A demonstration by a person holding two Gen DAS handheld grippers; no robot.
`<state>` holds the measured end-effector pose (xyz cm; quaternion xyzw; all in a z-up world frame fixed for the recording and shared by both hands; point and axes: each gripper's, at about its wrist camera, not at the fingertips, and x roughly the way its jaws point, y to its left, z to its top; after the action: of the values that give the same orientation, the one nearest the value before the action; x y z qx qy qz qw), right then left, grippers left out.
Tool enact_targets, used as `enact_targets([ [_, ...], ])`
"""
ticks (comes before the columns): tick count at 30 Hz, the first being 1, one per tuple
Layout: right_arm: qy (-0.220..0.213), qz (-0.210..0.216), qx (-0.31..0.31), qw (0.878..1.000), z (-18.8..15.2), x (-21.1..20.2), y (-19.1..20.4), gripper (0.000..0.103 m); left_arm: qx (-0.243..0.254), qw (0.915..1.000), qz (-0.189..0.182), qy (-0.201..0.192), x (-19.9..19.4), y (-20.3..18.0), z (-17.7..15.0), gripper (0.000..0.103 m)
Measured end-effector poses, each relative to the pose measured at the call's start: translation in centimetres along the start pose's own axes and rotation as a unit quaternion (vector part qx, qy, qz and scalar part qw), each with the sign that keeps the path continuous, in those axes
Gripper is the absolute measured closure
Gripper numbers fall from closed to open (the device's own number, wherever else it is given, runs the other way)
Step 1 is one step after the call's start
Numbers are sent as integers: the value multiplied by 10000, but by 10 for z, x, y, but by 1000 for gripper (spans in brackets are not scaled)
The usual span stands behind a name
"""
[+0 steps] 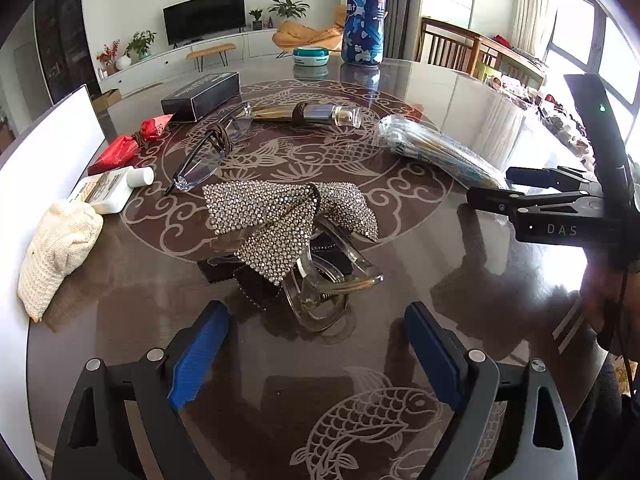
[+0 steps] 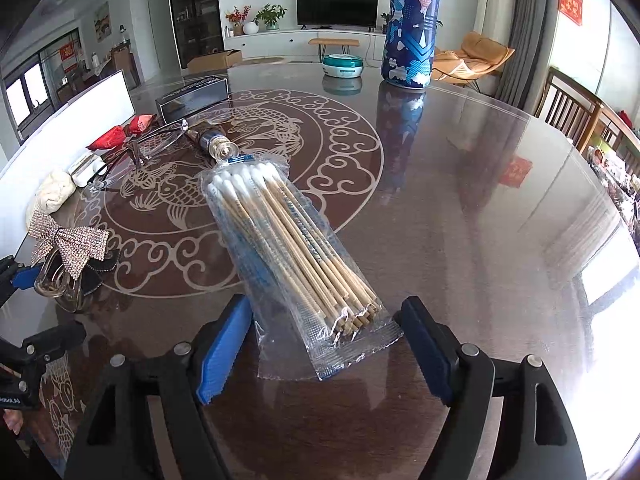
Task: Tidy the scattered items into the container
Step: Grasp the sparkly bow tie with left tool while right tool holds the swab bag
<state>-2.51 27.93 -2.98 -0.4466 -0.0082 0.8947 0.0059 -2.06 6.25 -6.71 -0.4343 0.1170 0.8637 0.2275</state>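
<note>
Hovering with jaws spread wide: right gripper (image 2: pixel 324 344), straddling the near end of the cotton swab packet (image 2: pixel 288 248) lying on the table (image 2: pixel 480 200); left gripper (image 1: pixel 316 344), facing the rhinestone bow clip (image 1: pixel 288 224). Standing farther back, blue canister (image 2: pixel 412 24).

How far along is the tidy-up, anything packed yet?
Nothing looks packed: the white container stands at the table's left edge, its inside unseen. In hand: left gripper open, jaws facing the rhinestone bow clip; right gripper open, jaws either side of the cotton swab pack. Still loose: glasses, perfume bottle, lotion bottle, red packets, knit pouch.
</note>
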Motion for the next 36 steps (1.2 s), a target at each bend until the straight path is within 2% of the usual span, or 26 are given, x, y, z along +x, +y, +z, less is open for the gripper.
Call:
enact_targets([
  [4,14,-2,-9,10000,0,1,1,17,338,9994,34,66,3,-6,7,13],
  [9,15,-2,-9,10000,0,1,1,16,1029,9940,372,37,6,-4,23,13],
  [13,13,-1,-11,10000,0,2,0,16,1113,9932,328,129,15,7,36,12],
  [16,13,0,-11,10000,0,2,0,16,968,9947,327,102,20,15,42,12],
  [19,13,2,-11,10000,0,2,0,16,624,9971,435,59,20,28,43,12],
  [23,13,11,-9,10000,0,2,0,16,119,9998,148,86,19,46,34,12],
  [27,13,12,-9,10000,0,2,0,16,-45,9999,82,86,18,49,25,11],
  [31,13,12,-9,10000,0,2,0,16,-435,9984,364,79,15,57,19,11],
  [36,13,14,-10,10000,0,2,0,16,-918,9933,681,144,-1,78,-3,11],
])
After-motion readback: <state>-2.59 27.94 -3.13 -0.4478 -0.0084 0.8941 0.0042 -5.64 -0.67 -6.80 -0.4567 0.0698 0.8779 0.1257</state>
